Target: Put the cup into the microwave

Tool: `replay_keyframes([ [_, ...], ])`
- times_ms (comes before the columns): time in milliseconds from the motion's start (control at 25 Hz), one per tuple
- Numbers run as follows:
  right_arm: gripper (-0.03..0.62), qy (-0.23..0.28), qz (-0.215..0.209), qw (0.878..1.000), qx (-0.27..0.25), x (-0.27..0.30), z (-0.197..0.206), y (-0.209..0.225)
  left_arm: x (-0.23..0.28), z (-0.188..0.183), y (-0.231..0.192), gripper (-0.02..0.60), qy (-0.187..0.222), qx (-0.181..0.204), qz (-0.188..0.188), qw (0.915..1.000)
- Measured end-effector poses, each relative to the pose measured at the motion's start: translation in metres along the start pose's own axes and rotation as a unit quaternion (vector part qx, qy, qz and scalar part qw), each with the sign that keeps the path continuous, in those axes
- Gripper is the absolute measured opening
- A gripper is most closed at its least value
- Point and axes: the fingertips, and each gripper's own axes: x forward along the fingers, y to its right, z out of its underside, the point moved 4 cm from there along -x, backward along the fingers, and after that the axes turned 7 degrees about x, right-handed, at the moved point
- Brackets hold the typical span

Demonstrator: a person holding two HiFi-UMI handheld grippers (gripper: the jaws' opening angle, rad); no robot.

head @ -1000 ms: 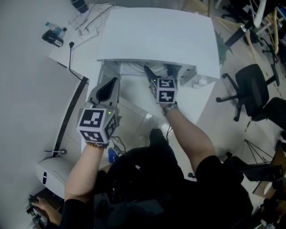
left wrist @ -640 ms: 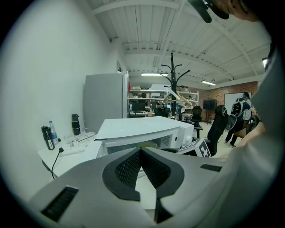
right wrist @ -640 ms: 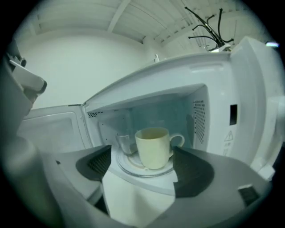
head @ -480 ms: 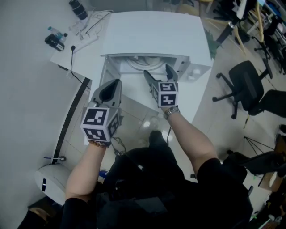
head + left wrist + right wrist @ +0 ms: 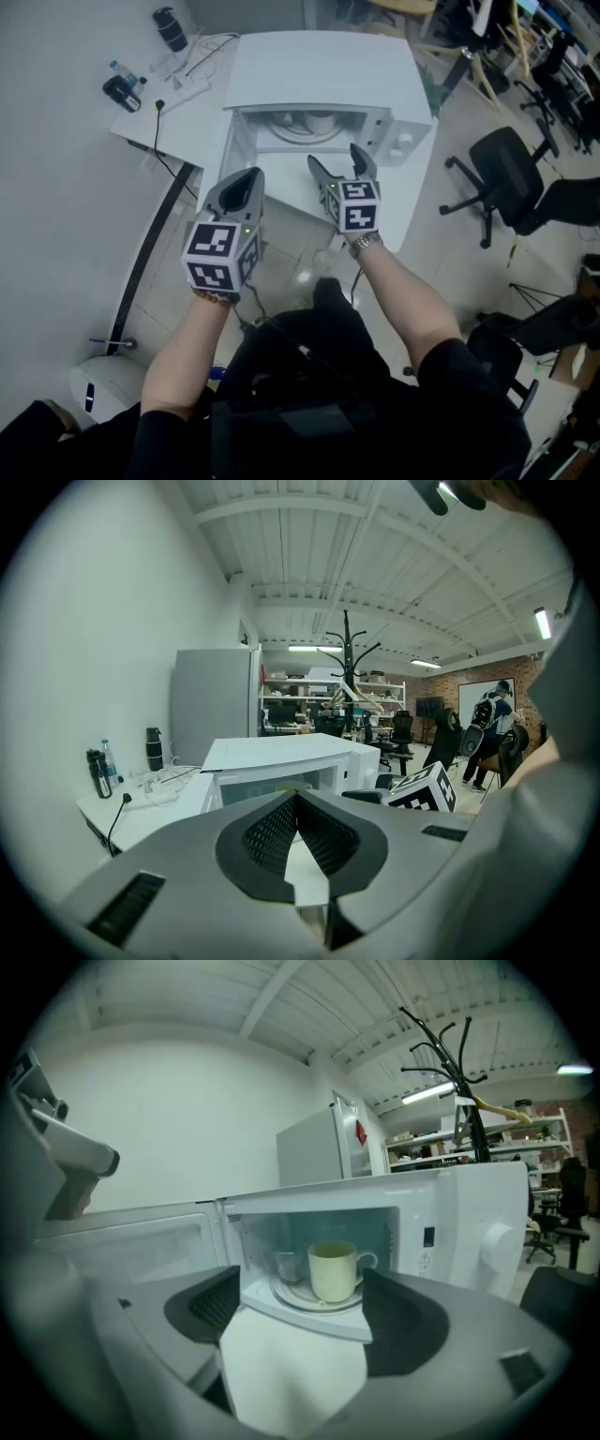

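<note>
Left gripper (image 5: 246,176) clenched, empty. Right gripper (image 5: 337,159) spread, jaws just narrowing slightly, nothing between them. Ahead, the cup (image 5: 333,1271) stands inside the open microwave (image 5: 323,75) on a white table (image 5: 187,117). Chair (image 5: 502,164) to the right. From overhead, the microwave's top hides most of its inside.

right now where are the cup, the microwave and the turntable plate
cup (image 5: 334,1273), right gripper view, front wall
microwave (image 5: 323,70), head view, top panel
turntable plate (image 5: 312,1303), right gripper view, front rim
</note>
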Motion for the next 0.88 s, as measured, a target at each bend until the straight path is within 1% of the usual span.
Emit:
replay_keyframes([
  [80, 0.410, 0.000, -0.003, 1.000, -0.004, -0.011, 0.000, -0.007, -0.006, 0.000, 0.003, 0.000, 0.005, -0.001, 0.005, 1.0000],
  [520, 0.390, 0.012, -0.016, 1.000, -0.014, -0.073, -0.021, -0.029, -0.017, -0.008, 0.029, 0.000, 0.022, -0.008, 0.034, 0.9992],
  [600, 0.377, 0.016, -0.020, 1.000, -0.015, -0.083, -0.024, -0.030, -0.017, -0.009, 0.034, 0.000, 0.024, -0.008, 0.037, 0.9990],
  [880, 0.353, 0.017, -0.038, 0.999, -0.022, -0.116, -0.032, -0.028, -0.019, -0.010, 0.054, 0.000, 0.025, -0.011, 0.031, 0.9992],
])
